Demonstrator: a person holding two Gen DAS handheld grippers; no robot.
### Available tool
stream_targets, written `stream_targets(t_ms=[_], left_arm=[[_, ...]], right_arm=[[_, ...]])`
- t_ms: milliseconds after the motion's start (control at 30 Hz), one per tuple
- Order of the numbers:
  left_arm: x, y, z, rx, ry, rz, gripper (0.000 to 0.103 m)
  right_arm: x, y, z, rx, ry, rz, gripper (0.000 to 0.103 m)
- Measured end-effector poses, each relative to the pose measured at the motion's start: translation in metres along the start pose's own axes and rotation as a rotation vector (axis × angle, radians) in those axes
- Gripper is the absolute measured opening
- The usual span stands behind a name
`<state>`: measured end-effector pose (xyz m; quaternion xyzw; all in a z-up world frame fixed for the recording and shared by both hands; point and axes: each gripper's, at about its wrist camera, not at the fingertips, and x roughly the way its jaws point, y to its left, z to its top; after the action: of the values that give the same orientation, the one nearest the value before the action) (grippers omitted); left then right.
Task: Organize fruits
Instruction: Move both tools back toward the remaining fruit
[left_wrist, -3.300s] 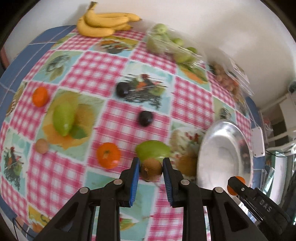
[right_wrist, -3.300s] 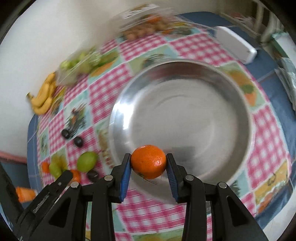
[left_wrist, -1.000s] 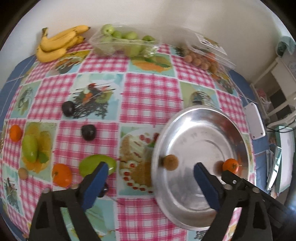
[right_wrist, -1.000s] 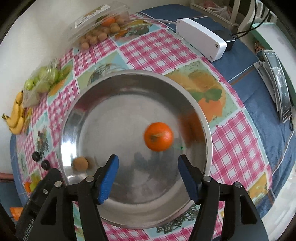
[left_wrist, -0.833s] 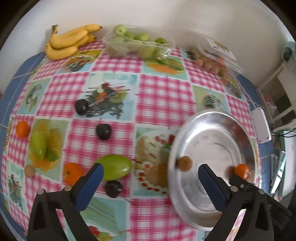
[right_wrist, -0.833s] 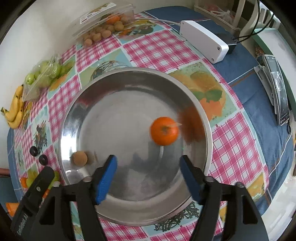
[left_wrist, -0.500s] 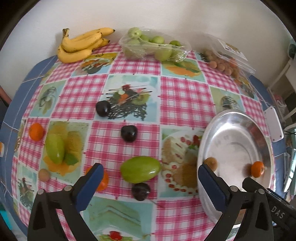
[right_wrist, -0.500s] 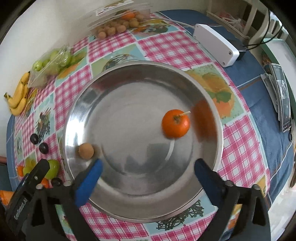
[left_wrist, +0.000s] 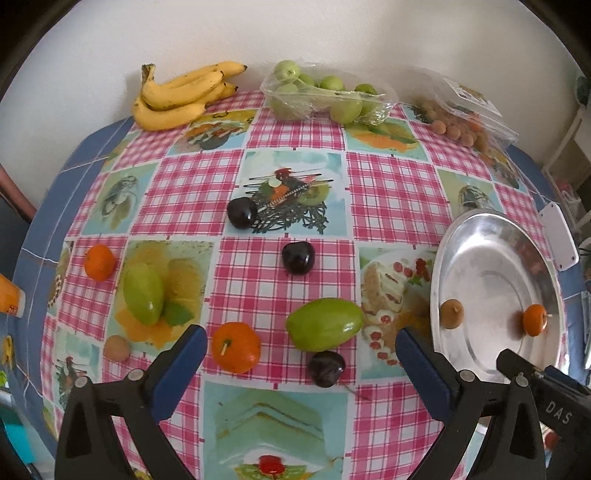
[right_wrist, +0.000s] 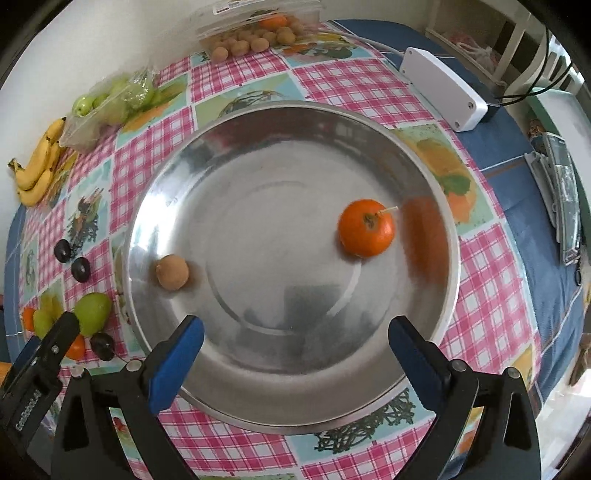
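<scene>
A steel bowl holds an orange mandarin and a small brown fruit. My right gripper hangs open over the bowl's near side, nothing between its fingers. My left gripper stands open above the checked cloth. Between and just beyond its fingers lie an orange mandarin, a green mango and a dark plum. Farther off are two more plums, a second green mango, another mandarin and a small brown fruit.
Along the wall lie bananas, a bag of green fruit and a clear box of small brown fruit. A white box with a cable sits right of the bowl. An orange-capped object stands at the table's left edge.
My right gripper's jaws spread wide and the mandarin rolled right inside the bowl. My left gripper swung left, from over the bowl to over the loose fruit.
</scene>
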<state>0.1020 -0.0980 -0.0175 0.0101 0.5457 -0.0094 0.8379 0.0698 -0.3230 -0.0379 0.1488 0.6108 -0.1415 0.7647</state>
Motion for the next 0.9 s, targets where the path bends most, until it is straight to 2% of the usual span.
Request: stream_targets(t_ms=[300, 767, 833, 900], left_arm=[[-0.001, 0.015, -0.009, -0.059, 0.019, 0.013, 0.103], [-0.001, 0.038, -0.016, -0.100, 0.046, 0.009, 0.103], [0.000, 0.043, -0.017, -0.104, 0.049, 0.019, 0.103], [0.001, 0.051, -0.017, -0.100, 0.040, 0.060, 0.103]], right_arm=[[-0.007, 0.000, -0.009, -0.004, -0.009, 0.044, 0.100], [-0.009, 0.020, -0.031, -0.045, 0.004, 0.011, 0.100], [-0.010, 0.029, -0.033, -0.058, 0.005, 0.017, 0.100], [-0.012, 0.039, -0.035, -0.075, 0.001, 0.022, 0.100]])
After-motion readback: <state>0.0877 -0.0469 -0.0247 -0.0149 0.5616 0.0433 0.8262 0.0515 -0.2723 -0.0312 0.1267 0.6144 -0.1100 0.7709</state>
